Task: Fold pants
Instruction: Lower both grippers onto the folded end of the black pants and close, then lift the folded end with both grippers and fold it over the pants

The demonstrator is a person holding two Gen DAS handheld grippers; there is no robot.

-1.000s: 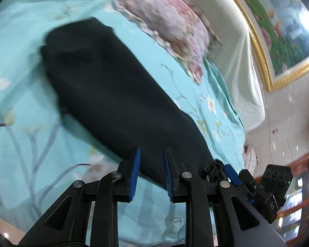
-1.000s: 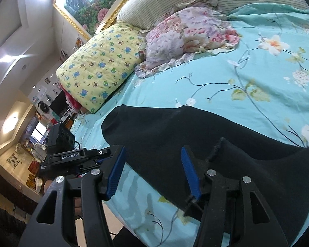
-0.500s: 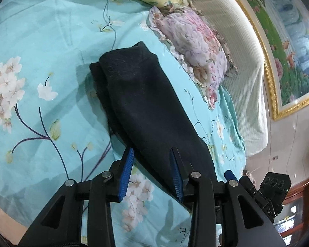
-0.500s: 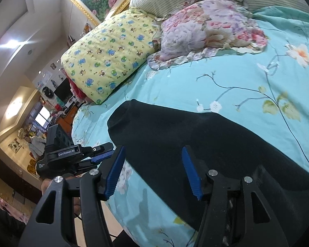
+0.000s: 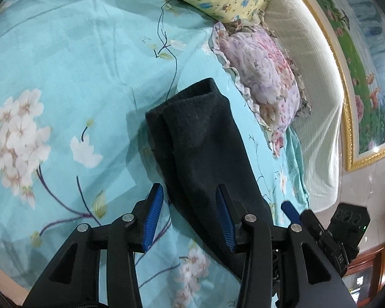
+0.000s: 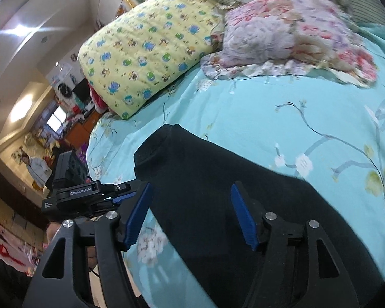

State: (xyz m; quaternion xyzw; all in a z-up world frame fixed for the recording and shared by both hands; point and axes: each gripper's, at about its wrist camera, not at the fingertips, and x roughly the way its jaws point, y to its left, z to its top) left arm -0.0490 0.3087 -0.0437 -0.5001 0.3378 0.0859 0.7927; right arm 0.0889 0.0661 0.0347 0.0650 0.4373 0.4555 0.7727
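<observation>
The black pants (image 5: 202,148) lie flat on the turquoise floral bedsheet (image 5: 64,77), legs stacked, cuffs pointing toward the pillows. They also show in the right wrist view (image 6: 218,179). My left gripper (image 5: 190,215) is open and empty, raised above the near part of the legs. My right gripper (image 6: 192,213) is open and empty, hovering above the pants further along. The left gripper's body shows in the right wrist view (image 6: 74,195), and the right gripper's body in the left wrist view (image 5: 328,231).
A yellow cartoon-print pillow (image 6: 146,48) and a pink floral pillow (image 6: 290,30) lie at the head of the bed against a striped headboard (image 5: 310,82). The bed's near edge (image 5: 2,274) runs below the left gripper. Room furniture (image 6: 33,154) stands beyond the bed's side.
Both grippers have drawn back and up from the pants. The left gripper's jaws have opened wider. The pants lie still and look smaller in the left wrist view.
</observation>
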